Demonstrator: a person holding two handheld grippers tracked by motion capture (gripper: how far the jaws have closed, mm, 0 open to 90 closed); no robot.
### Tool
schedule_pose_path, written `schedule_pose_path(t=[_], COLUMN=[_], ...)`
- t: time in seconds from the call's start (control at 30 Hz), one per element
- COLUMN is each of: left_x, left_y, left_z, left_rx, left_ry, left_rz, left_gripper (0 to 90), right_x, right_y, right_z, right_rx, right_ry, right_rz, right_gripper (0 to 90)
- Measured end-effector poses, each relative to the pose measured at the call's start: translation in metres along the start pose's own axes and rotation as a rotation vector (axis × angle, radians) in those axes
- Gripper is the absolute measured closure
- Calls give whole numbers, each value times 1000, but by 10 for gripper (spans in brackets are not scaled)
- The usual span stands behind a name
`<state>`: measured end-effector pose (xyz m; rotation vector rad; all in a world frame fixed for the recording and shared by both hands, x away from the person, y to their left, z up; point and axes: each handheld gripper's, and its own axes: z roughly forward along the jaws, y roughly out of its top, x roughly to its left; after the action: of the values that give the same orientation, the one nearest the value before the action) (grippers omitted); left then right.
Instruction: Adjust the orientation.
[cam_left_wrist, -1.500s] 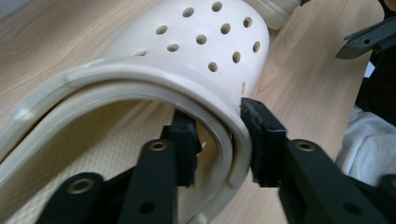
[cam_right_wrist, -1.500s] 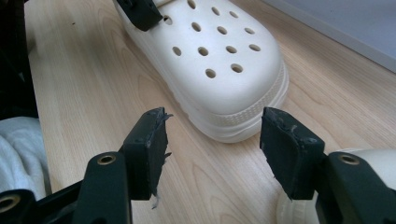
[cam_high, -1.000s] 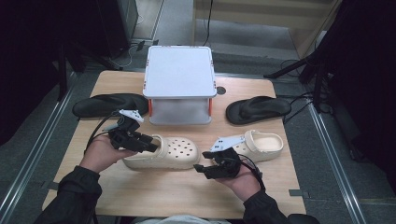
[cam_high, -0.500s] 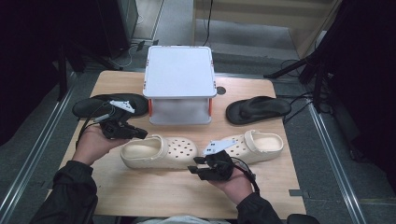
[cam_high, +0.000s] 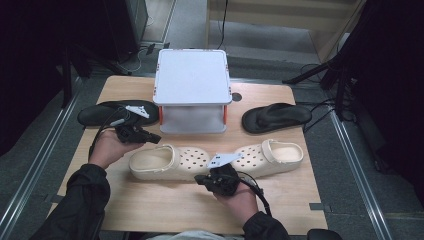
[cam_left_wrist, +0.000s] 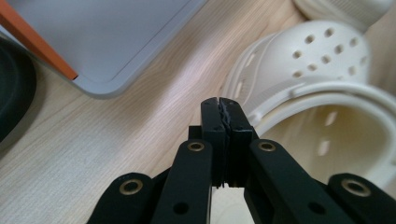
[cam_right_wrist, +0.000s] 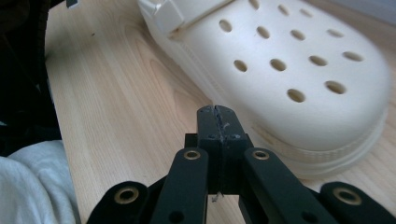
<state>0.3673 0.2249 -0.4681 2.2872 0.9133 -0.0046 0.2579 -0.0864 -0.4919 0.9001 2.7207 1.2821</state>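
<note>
The left tool (cam_high: 150, 137) and right tool (cam_high: 204, 179) are both sitting closed on nothing, having just been closing. The two cream clogs (cam_high: 165, 161) (cam_high: 272, 156) are lying toe to toe on the worktop (cam_high: 150, 210), just beside the tools.

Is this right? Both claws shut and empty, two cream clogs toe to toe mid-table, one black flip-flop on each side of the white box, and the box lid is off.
Not quite: the lid is on. The high view shows the white box closed under its flat lid. The rest holds: left claw and right claw are shut and empty, having just closed; left clog and right clog meet toe to toe; left flip-flop and right flip-flop flank the box.
</note>
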Motion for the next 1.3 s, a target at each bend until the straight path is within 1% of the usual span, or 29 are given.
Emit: schedule_pose_path(t=[0.07,0.1,0.17,0.2,0.27,0.4,0.43,0.5,0.6,0.63,0.67,0.7,0.77,0.8,0.87,1.03,1.07,1.13,1.17,1.23,1.3], left_x=[0,0,2,3,4,5,5,5,4,4,3,3,2,-1,-4,-10,-13,-15,-16,-17,-19], left_y=[-1,-2,-2,-3,-4,-7,-8,-9,-11,-11,-12,-13,-13,-15,-16,-19,-20,-22,-24,-25,-29], left_z=[5,6,9,9,11,12,13,14,12,11,10,9,9,9,11,11,10,9,9,8,7], left_rx=[22,29,25,22,16,27,33,47,39,37,35,36,36,30,50,50,51,51,52,51,48], left_ry=[18,17,12,2,-3,6,3,14,15,10,14,15,14,-1,4,5,6,10,6,6,1], left_rz=[12,18,7,-2,-12,-16,-19,-12,-18,-24,-31,-36,-32,-37,-27,-21,-25,-28,-36,-35,-44], left_gripper=[893,892,890,890,890,891,890,887,882,882,882,882,884,884,884,883,883,884,885,885,884], right_x=[1,1,2,1,-1,-7,-8,-10,-13,-15,-16,-17,-17,-17,-19,-21,-22,-24,-24,-27,-28], right_y=[0,0,0,0,-1,-1,-1,-1,0,0,0,0,0,1,1,3,4,5,6,7,8], right_z=[4,6,9,10,13,15,15,15,16,16,16,16,16,16,16,17,17,18,18,18,19], right_rx=[9,17,22,27,33,38,36,37,35,37,37,38,38,39,38,38,37,37,38,34,34], right_ry=[6,8,3,0,-4,-9,-15,-21,-32,-29,-33,-27,-24,-37,-39,-47,-51,-59,-61,-67,-72], right_rz=[-2,-5,-13,-9,1,27,25,34,38,42,45,51,54,49,49,55,57,56,62,65,74], right_gripper=[900,900,900,900,900,900,900,900,900,900,900,900,900,900,900,900,900,900,900,900,900])
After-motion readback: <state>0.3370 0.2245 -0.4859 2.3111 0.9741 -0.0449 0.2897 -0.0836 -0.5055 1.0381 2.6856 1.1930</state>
